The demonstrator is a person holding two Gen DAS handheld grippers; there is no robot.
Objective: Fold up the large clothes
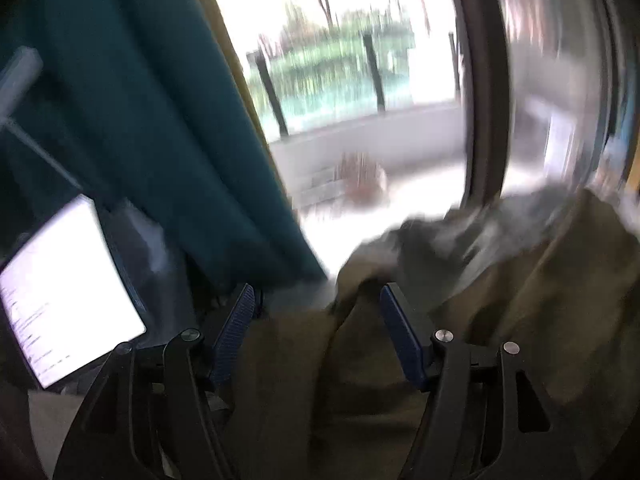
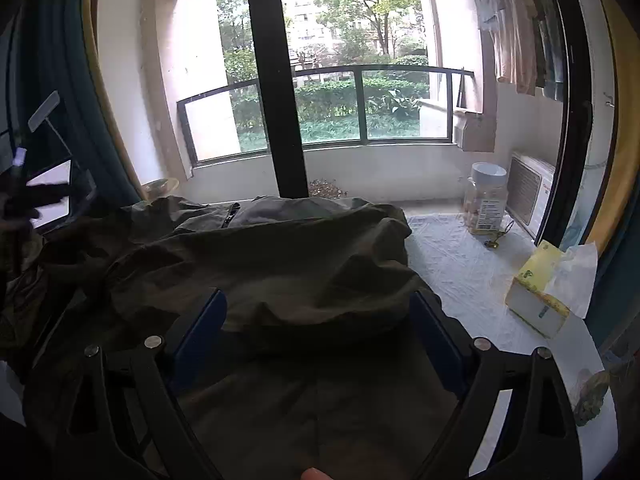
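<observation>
Olive garment [image 2: 280, 264]; jar label [image 2: 491, 212] unreadable

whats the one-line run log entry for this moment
task: fold | olive garment bunched on table | left claw open | right claw open

Large olive-green garment [image 2: 280, 264], crumpled and partly folded over itself, zipper showing, spread across white-covered table

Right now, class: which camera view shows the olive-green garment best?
The right wrist view: the garment is sharp there, spread across the table. The left wrist view shows only a blurred heap of it.
</observation>
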